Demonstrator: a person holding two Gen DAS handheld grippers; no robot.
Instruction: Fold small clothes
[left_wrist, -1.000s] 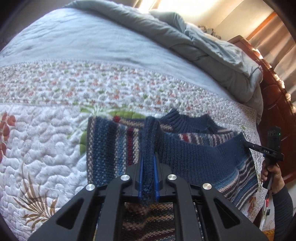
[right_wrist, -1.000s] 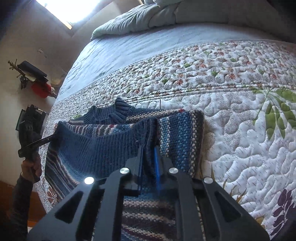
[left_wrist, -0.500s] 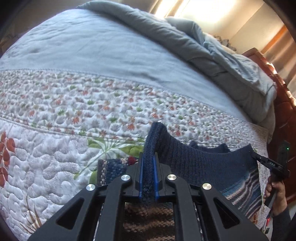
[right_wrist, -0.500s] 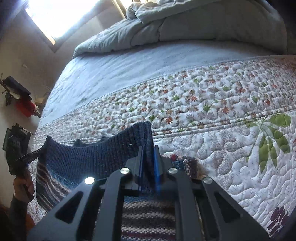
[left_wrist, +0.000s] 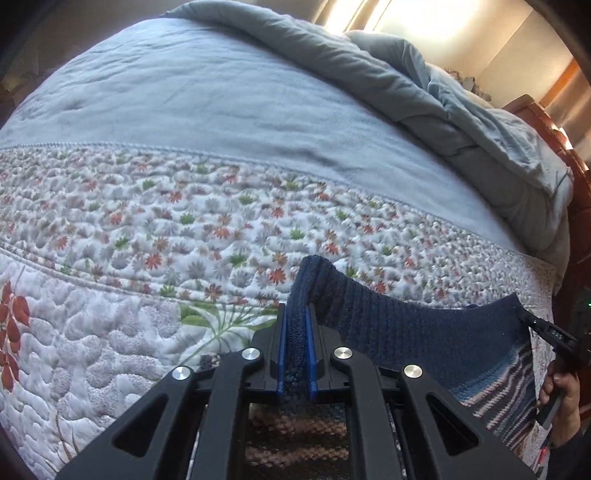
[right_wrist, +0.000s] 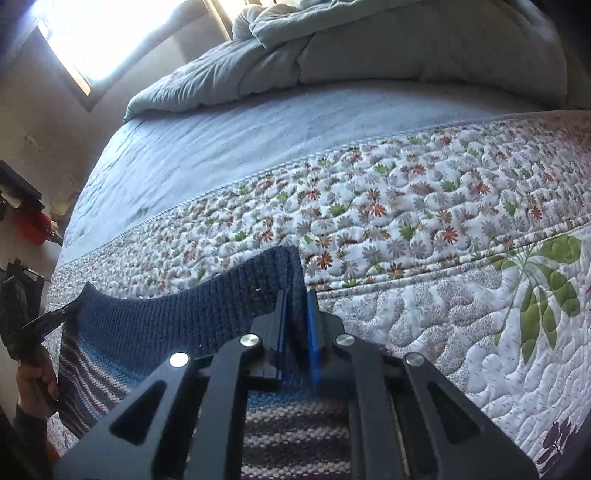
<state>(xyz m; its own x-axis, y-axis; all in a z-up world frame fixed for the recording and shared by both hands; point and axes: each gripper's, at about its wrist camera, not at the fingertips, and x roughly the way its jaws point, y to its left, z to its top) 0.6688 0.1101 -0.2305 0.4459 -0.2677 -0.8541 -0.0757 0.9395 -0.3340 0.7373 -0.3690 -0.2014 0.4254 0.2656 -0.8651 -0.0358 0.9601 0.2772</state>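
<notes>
A striped knit sweater with a navy ribbed hem lies on the floral quilt. My left gripper is shut on one corner of that hem. The hem stretches taut to the right, where my right gripper pinches the other corner. In the right wrist view my right gripper is shut on the navy hem, and the sweater runs left to the left gripper, held by a hand. Striped knit hangs below both grippers. The sweater's collar is hidden.
The quilt meets a grey-blue blanket farther back, with a rumpled duvet beyond it. A wooden headboard stands at the right. A red object hangs on the wall left of the bed.
Both grippers carried the navy hem forward and a little down over the sweater. The collar and striped sleeve part seen earlier are now covered by the held layer.
</notes>
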